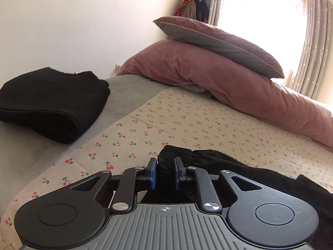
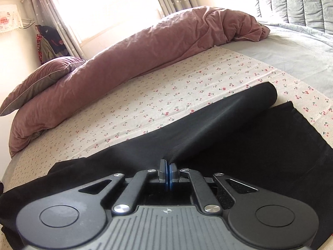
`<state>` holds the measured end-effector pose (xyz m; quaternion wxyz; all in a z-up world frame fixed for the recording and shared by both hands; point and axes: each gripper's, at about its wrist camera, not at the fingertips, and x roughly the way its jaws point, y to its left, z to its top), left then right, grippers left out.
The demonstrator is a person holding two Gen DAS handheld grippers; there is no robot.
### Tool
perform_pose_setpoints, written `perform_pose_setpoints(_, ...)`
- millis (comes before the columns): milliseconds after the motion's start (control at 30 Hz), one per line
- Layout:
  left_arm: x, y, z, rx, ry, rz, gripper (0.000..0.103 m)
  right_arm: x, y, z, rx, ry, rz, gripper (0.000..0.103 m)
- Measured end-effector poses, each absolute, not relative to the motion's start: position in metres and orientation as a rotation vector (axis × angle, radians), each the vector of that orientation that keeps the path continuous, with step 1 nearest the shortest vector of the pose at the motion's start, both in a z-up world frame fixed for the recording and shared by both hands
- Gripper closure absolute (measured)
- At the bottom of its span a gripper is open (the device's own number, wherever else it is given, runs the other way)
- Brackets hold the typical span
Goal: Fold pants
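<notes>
Pinching pants (image 2: 239, 137) (right tongs (image 2: 167, 167)) | left tongs (image 1: 165, 162) clamp waistband (image 1: 174, 153) | folded stack (image 1: 52, 106) left-view only

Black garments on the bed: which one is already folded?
The folded black garment on the grey sheet at far left; the black pants still lie spread across the cherry-print cloth.

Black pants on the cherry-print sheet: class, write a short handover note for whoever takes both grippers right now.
Left gripper: gathered elastic waistband between its pads, gripped.
Right gripper: shut on the pants fabric, pulling a ridge along the leg.
Pants lie lengthwise on the cherry-print sheet; leg ends at the far end.
Done: another folded black garment set aside on the grey sheet.
Left: fold these pants.
</notes>
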<state>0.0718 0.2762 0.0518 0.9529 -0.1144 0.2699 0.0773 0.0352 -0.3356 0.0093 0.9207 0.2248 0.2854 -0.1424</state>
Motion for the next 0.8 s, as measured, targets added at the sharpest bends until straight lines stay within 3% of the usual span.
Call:
perform_pose_setpoints(300, 0.076, 0.282, 0.013, -0.119, 0.767, 0.191, 0.084, 0.027, -0.336, 0.003, 0.389, 0.686, -0.302, 0.100)
perform_pose_setpoints(367, 0.074, 0.280, 0.014, -0.105, 0.765, 0.205, 0.080, 0.033, -0.336, -0.008, 0.360, 0.762, -0.289, 0.093)
perform_pose_setpoints(433, 0.071, 0.280, 0.019, -0.117, 0.740, 0.224, 0.078, 0.037, -0.342, -0.021, 0.391, 0.804, -0.297, 0.080)
perform_pose_setpoints(533, 0.063, 0.269, 0.034, -0.069, 0.671, 0.259, 0.062, 0.031, -0.359, -0.021, 0.489, 0.771, -0.308, 0.067)
perform_pose_setpoints(600, 0.059, 0.257, 0.045, -0.049, 0.617, 0.238, 0.047, 0.015, -0.374, -0.014, 0.532, 0.704, -0.342, 0.059)
perform_pose_setpoints(800, 0.058, 0.205, 0.061, -0.068, 0.567, 0.012, 0.034, -0.003, -0.412, -0.019, 0.649, 0.610, -0.470, 0.052)
